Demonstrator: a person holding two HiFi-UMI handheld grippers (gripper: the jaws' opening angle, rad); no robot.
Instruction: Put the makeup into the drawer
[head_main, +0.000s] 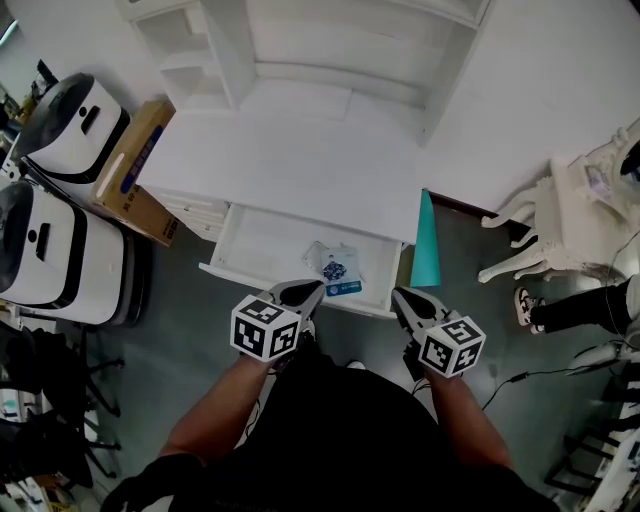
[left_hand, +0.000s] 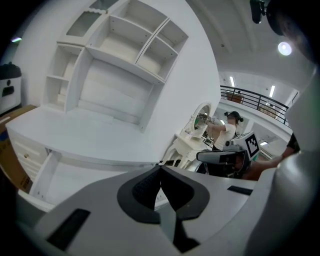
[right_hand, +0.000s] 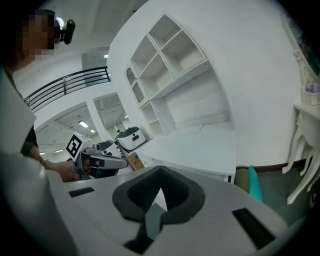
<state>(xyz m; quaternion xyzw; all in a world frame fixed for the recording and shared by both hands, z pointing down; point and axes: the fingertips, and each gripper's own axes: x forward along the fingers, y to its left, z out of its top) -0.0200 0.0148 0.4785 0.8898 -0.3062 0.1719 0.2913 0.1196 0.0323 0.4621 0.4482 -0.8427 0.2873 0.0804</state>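
Observation:
The makeup (head_main: 334, 270), a small clear packet with a blue and white label, lies in the open white drawer (head_main: 250, 250) near its front right corner. My left gripper (head_main: 312, 288) hovers just in front of the drawer's front edge, jaws shut and empty. My right gripper (head_main: 397, 294) is held to the right of the packet, beyond the drawer's right end, also shut with nothing in it. In the left gripper view the closed tips (left_hand: 160, 167) point over the desk top, and the right gripper (left_hand: 220, 156) shows beside them. In the right gripper view the closed tips (right_hand: 160, 170) point toward the desk.
The white desk (head_main: 300, 160) carries a shelf unit (head_main: 330, 40) at the back. A cardboard box (head_main: 140, 170) and two white machines (head_main: 60, 130) stand at the left. A teal object (head_main: 426, 245) leans by the desk's right end. White furniture (head_main: 560, 220) and a person's leg (head_main: 580, 305) are at the right.

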